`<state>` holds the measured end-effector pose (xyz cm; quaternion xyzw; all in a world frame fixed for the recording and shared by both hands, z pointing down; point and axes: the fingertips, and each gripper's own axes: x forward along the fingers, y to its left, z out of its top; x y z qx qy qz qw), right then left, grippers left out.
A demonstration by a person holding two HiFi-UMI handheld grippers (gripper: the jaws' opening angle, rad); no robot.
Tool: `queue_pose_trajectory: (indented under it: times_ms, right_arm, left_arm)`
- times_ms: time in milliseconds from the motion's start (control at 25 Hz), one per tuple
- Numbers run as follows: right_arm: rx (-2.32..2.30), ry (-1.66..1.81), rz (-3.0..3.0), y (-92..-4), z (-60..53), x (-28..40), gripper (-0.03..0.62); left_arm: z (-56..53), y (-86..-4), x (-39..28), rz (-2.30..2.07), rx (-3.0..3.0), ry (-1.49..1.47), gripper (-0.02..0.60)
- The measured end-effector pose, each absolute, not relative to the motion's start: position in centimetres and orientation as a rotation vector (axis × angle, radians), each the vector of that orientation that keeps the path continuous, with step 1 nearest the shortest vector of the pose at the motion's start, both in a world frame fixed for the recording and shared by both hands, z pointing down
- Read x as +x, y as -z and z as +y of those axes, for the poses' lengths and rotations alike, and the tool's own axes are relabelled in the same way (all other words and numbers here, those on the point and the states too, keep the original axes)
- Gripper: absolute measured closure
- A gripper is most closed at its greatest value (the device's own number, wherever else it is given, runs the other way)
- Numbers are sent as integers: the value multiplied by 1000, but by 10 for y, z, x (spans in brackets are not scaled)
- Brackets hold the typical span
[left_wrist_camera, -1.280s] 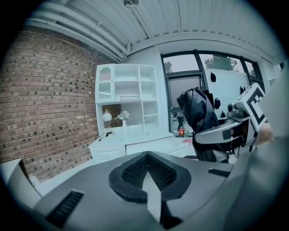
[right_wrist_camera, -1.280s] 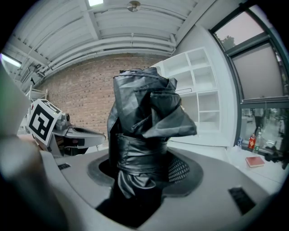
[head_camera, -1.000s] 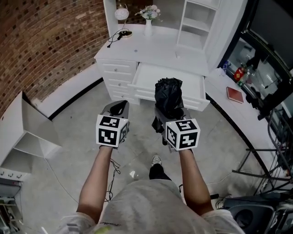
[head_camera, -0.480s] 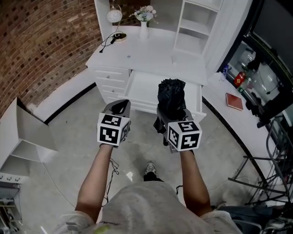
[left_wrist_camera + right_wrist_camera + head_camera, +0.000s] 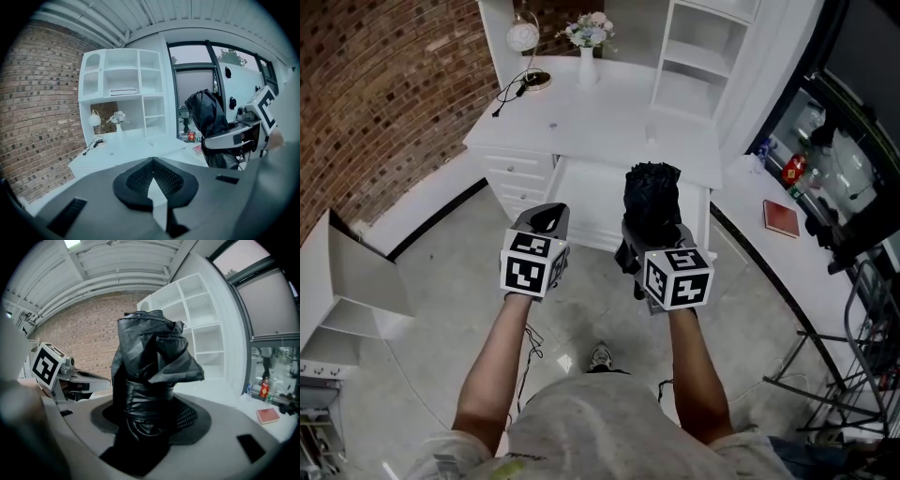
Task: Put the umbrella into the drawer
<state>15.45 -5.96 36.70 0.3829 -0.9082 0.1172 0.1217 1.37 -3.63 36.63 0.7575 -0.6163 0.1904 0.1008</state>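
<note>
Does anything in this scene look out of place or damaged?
Nothing looks damaged or spilled. Only the drawer stands pulled out from the desk, and a black cable lies loose on the desk top.

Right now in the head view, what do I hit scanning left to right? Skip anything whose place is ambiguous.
brick wall → globe lamp → flower vase → umbrella, held in the right gripper → red book
</note>
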Motion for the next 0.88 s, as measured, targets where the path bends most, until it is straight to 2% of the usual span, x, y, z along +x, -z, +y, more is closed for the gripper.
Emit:
queue_pose_trajectory:
  times_ms: [880]
  right_arm:
    - [1083,-408,-2654,-387,-157,171,338]
  left_arm:
    - [-129,-382,21,-1825,2179,-628,584]
